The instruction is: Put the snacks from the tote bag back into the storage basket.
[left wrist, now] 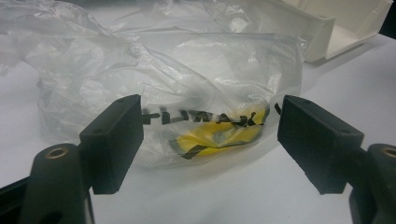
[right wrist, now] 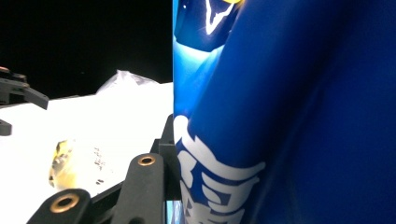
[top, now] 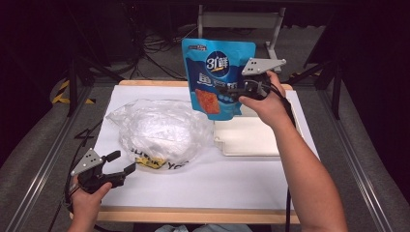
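At the near left edge of the white table [top: 241, 183] the left gripper [top: 122, 162] sits with jaws spread wide and nothing between them, aimed at the crumpled clear plastic bag [top: 159, 128] just ahead; right of the bag lies a white tray [top: 251, 140]; above it the right gripper [top: 232, 92] is clamped on an upright blue snack pouch [top: 215, 72], lifted off the table.

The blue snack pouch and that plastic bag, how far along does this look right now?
Done: the right gripper is shut on the blue pouch, held upright above the table by the white tray. In hand: the left gripper sits open, facing the plastic bag lying crumpled. Left, probably: opening the bag and putting the pouch in; nothing shows it inside yet.
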### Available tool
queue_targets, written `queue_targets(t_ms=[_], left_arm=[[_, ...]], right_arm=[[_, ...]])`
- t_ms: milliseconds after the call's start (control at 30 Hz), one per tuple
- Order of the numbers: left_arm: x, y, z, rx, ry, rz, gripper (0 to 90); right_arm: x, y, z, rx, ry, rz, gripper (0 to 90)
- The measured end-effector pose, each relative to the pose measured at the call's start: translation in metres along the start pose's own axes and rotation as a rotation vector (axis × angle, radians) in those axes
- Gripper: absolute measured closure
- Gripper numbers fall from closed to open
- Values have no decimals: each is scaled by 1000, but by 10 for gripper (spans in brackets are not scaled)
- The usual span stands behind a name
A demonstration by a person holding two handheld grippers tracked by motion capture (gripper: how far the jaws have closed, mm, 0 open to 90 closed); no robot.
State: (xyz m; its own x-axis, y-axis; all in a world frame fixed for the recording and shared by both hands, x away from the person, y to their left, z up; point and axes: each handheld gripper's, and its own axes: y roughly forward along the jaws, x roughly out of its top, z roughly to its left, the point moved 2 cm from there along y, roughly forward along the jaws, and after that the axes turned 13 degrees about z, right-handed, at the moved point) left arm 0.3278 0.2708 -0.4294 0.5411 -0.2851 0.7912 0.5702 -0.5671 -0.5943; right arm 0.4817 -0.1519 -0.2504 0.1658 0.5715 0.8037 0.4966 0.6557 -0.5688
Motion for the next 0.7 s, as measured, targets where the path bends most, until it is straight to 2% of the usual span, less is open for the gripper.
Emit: queue_targets(t_ms=[300,433,700], left_arm=[[0,1,0,-1,-2,-1,233],[0,1,0,-4,-3,0,233],[0,1,0,-2,-2,6,233]], right_arm=[[-15,-17,-17,-59,36,5,625],[-23,-26,-27,-91,68,8,625],[-40,-34,-43,-118,130,-5,625]])
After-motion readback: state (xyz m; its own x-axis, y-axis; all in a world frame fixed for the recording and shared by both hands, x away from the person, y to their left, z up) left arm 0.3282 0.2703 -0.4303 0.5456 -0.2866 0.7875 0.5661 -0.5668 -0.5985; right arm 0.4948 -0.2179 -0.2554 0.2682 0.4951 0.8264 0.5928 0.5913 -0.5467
